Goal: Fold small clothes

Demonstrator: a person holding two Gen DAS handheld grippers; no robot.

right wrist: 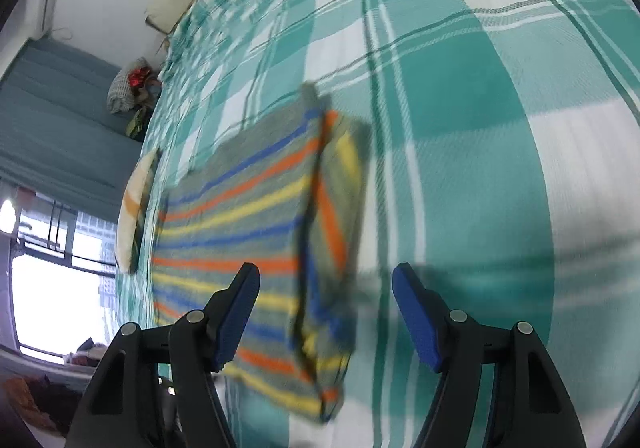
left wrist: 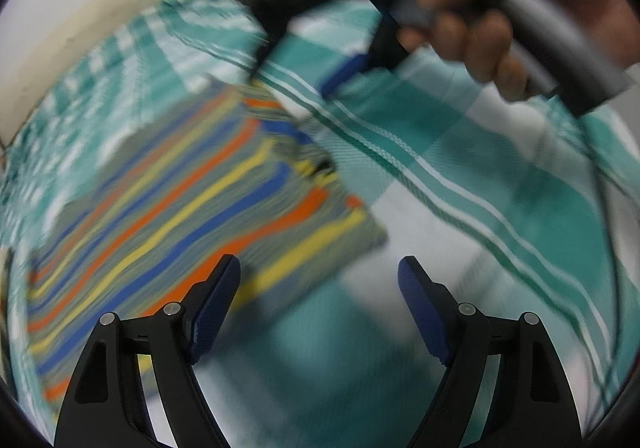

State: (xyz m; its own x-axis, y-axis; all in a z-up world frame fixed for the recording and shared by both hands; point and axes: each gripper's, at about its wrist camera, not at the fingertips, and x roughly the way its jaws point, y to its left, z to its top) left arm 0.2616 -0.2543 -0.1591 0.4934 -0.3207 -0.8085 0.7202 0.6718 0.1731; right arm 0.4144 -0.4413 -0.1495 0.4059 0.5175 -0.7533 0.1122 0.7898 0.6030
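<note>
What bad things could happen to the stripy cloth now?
Both pictures are blurry, so the tools seem to be moving fast. The left gripper and right gripper have open jaws and hold nothing, so the striped cloth lies loose on the checked sheet. A quick pass could snag its folded flap and undo it.

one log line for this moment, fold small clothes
step: fold | garment: striped, flat on bedsheet, one edge folded over | left gripper: open, empty | right gripper: open, empty | views: blurred

My left gripper [left wrist: 319, 304] stood with jaws spread wide, nothing between them. My right gripper [right wrist: 325, 308] gaped likewise, empty; my right hand [left wrist: 520, 8] clasped its handle, ahead of the left jaws.
</note>
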